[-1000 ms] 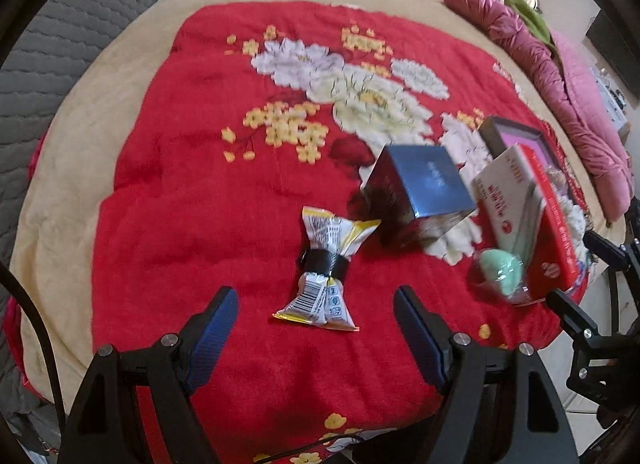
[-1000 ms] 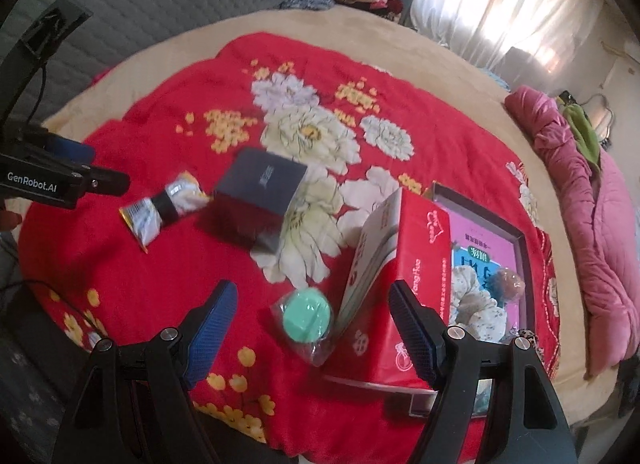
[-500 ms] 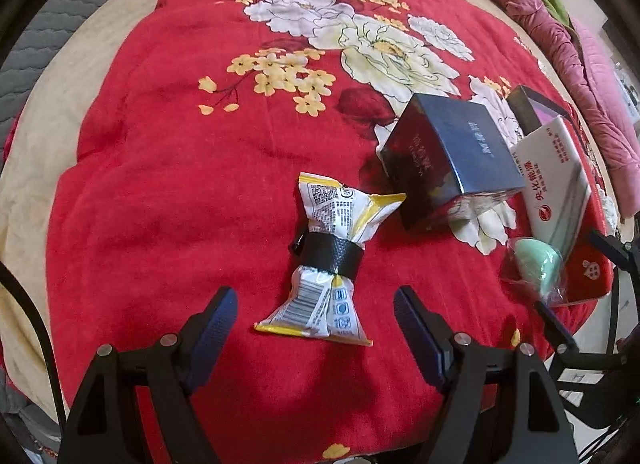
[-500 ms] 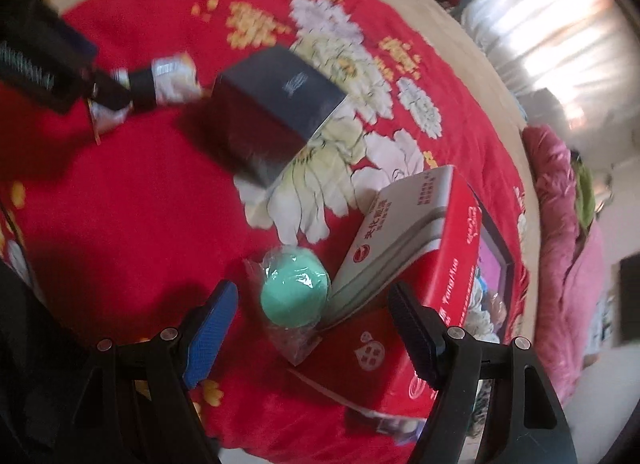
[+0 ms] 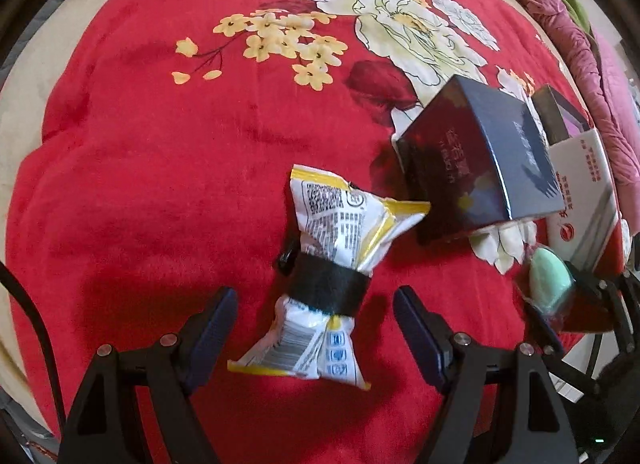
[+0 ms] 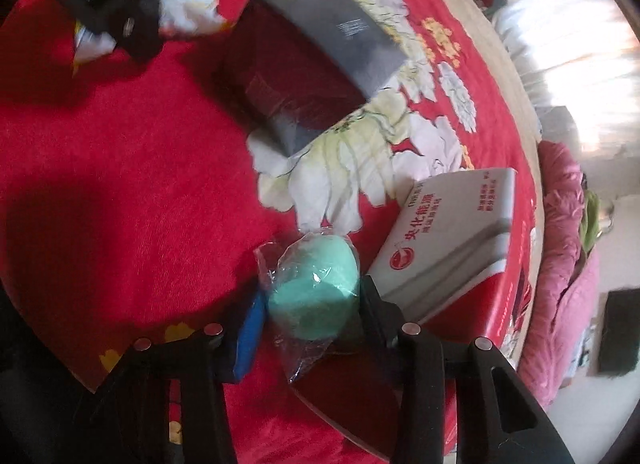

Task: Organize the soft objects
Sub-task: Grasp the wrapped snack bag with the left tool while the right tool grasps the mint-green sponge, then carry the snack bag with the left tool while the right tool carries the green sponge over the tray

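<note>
A white and yellow snack packet (image 5: 336,216), cinched by a black band, lies on the red flowered blanket (image 5: 160,184). My left gripper (image 5: 314,296) hangs open over it, a finger on each side of the band, touching nothing. A mint-green sponge ball (image 6: 316,284) in a clear bag sits between the jaws of my right gripper (image 6: 312,304). These jaws are closing, and both pads meet the ball's sides. The left wrist view shows the same ball (image 5: 548,280) at the right edge.
A dark blue box (image 5: 480,160) stands just right of the packet. A red and white carton (image 6: 452,236) leans beside the ball. Behind it lies a dark framed box (image 5: 556,112). A pink quilt (image 6: 560,264) lines the bed's far side.
Both grippers have sunk toward the blanket. The left one now straddles the packet. The right one's jaws have narrowed from wide open onto the green ball.
</note>
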`<state>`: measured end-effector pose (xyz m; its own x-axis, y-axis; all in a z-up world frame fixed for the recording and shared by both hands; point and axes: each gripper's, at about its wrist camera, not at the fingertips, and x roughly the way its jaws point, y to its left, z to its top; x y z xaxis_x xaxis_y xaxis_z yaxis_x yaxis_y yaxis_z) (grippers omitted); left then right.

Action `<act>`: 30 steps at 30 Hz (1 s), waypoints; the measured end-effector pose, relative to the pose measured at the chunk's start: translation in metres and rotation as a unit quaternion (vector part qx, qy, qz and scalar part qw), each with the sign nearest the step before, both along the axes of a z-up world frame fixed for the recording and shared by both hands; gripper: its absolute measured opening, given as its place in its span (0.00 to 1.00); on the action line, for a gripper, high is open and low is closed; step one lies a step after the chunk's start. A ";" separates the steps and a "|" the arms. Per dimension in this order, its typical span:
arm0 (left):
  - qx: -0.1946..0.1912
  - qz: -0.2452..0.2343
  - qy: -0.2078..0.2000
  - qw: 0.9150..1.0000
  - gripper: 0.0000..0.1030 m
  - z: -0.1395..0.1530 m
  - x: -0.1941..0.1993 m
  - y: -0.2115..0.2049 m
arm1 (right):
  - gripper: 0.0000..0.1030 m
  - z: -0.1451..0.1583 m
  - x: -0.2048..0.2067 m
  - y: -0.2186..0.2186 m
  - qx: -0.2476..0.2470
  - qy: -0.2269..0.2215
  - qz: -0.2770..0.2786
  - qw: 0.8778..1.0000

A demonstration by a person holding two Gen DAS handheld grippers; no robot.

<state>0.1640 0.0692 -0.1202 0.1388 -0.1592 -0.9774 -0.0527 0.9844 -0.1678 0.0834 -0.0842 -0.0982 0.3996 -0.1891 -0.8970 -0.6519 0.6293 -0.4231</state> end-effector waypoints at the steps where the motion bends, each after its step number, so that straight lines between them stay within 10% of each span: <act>1: 0.001 0.002 -0.002 1.000 0.75 0.000 0.001 0.000 | 0.43 0.005 0.002 -0.003 0.018 0.001 -0.010 1.000; 5: 0.003 0.004 -0.013 1.000 0.44 0.001 0.006 0.000 | 0.43 0.031 0.013 -0.023 0.122 0.018 -0.069 0.990; 15: -0.019 0.012 -0.041 0.999 0.41 0.028 -0.008 0.000 | 0.43 0.087 0.009 -0.055 0.295 0.017 -0.152 0.943; 30: -0.029 -0.071 -0.145 0.987 0.41 0.141 -0.023 -0.072 | 0.43 0.170 -0.011 -0.113 0.361 -0.073 -0.187 0.911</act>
<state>0.1415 -0.0031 0.0208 0.3828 -0.2511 -0.8890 0.1434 0.9668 -0.2113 0.0724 -0.1975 0.0721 0.5540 0.2812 -0.7836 -0.3042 0.9445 0.1238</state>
